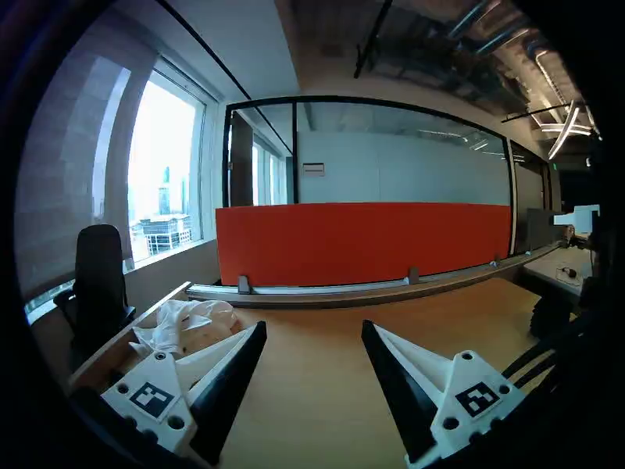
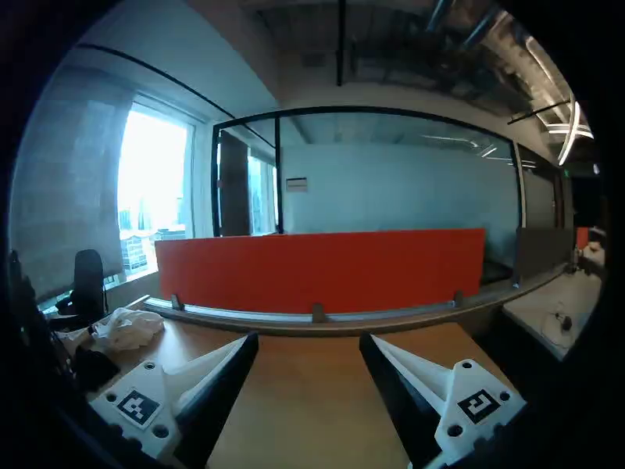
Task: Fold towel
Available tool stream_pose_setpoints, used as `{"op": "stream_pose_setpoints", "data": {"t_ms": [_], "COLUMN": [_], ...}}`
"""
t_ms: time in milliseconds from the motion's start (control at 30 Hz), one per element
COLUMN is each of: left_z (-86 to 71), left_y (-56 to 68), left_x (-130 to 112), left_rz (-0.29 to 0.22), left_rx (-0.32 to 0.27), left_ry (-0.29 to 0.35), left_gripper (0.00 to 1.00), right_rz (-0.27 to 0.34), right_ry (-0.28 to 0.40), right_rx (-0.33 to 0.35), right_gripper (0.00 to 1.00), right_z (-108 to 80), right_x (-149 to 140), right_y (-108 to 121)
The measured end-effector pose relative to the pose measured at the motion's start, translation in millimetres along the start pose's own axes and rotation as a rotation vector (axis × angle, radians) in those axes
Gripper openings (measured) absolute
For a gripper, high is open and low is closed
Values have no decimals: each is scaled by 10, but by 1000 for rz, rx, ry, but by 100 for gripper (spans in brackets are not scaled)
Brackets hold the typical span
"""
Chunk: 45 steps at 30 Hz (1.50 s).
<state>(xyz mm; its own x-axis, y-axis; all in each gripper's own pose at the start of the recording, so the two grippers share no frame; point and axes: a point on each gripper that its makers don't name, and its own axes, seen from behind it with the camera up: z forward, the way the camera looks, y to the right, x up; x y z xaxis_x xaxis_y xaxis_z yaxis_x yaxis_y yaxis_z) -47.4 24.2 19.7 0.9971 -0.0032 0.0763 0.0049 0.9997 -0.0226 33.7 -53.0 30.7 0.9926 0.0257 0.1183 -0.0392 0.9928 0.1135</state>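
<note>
In the left gripper view my left gripper (image 1: 313, 331) hangs open over the bare wooden desk (image 1: 328, 375), nothing between its white, black-edged fingers. A crumpled white towel (image 1: 181, 324) lies at the desk's far left corner, just beyond the left finger. In the right gripper view my right gripper (image 2: 308, 339) is also open and holds nothing, above the same desk (image 2: 312, 406). There the crumpled white towel (image 2: 125, 327) lies farther off to the left, well clear of the fingers.
An orange divider panel (image 1: 363, 242) on a grey rail bounds the desk's far edge. A black office chair (image 1: 98, 277) stands left by the window. Another desk (image 1: 566, 270) with small items lies to the right. A dark object (image 2: 92, 366) sits beside the towel.
</note>
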Motion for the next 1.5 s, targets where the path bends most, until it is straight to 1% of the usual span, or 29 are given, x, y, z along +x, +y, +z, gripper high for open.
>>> {"op": "stream_pose_setpoints", "data": {"t_ms": [100, 267, 467, 700, 1067, 1500], "left_z": [6, 12, -10, -18, 28, 123], "left_y": [-26, -54, -89, -114, -137, -248], "left_x": [-74, -227, -460, -735, -1072, -1385], "left_rz": [-1, 6, 10, 0, 0, -34], "left_rx": [5, 5, 16, 19, 22, 34], "left_ry": [8, 23, 34, 53, 88, 96], "left_gripper": [90, 90, 90, 90, 90, 90], "right_rz": [4, 5, 3, -2, 7, -18], "right_ry": [4, 22, 31, 37, 63, 65], "right_rx": [-3, -26, -59, -70, -68, -76], "right_gripper": [100, 100, 100, 100, 100, 100], "right_z": [-5, -19, -62, -119, -180, -198], "right_x": [66, 145, 133, 31, -172, -344], "right_y": [-11, 34, 110, 112, 100, 80]}}
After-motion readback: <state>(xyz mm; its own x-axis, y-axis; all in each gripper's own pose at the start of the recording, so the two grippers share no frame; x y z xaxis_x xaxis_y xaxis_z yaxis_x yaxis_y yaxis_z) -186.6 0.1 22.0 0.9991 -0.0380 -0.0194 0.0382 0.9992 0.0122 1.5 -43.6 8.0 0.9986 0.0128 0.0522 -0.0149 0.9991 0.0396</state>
